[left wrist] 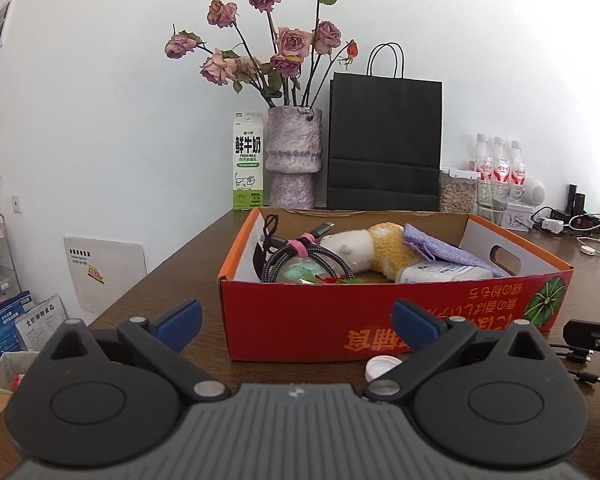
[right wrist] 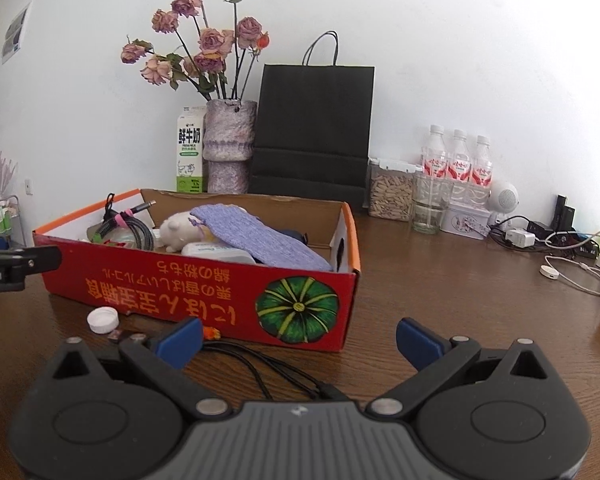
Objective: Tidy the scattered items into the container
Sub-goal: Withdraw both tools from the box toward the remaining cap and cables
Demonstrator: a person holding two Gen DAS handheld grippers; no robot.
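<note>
I held my left gripper (left wrist: 296,322) empty, jaws apart, lower centre. The box (right wrist: 204,292), mid-frame, was mostly filled (plush, pouch, cables). Remaining: white cap (right wrist: 103,319), black cable (right wrist: 276,372). Right gripper (right wrist: 299,338): open, empty.

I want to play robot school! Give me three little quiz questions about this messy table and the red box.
1. True or false: the white cap is inside the red box.
2. Which lies on the table in front of the box? A) black cable B) milk carton C) purple cloth
3. Fill in: both the left gripper and the right gripper are ____.

Key: 1 false, it lies on the table. 2 A. 3 open.
</note>
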